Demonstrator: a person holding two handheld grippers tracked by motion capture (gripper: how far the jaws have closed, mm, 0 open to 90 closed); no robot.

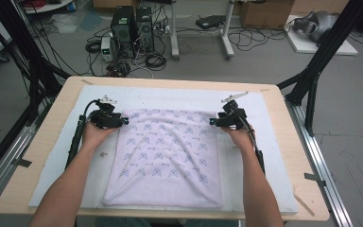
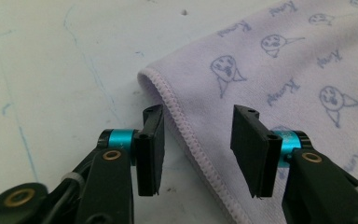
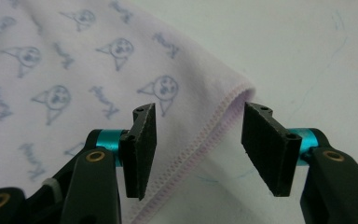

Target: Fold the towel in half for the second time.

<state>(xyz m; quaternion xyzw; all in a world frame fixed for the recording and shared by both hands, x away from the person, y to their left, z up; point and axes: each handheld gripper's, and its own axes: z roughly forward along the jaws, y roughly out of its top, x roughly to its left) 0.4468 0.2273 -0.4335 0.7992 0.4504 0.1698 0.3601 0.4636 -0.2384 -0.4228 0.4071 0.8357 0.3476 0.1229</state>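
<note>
**Op:** Lilac terry cloth (image 1: 165, 156) lies flat on the white mat (image 1: 246, 101). I've got both forearms coming in from the near edge, one hand at each far corner.

**Eng:** Tongs?

**Op:** Left gripper (image 2: 198, 149) is low over the far-left corner, jaws apart, the stitched hem running between them, pads not pressing on it. Right gripper (image 3: 198, 149) is the same at the far-right corner: jaws apart, hem between, nothing clamped.

**Eng:** Anything in the way?

**Op:** No. Bare mat on the outer side of each gripper, faint blue scribbles on it. Wooden tabletop (image 1: 52, 123) shows around the mat. Computer towers (image 1: 132, 30) and cables sit on the floor well beyond the tongs.

**Eng:** Cloth detail?

**Op:** Soft nap, printed blue faces and script, rounded corners, shallow wrinkles mid-panel.
</note>
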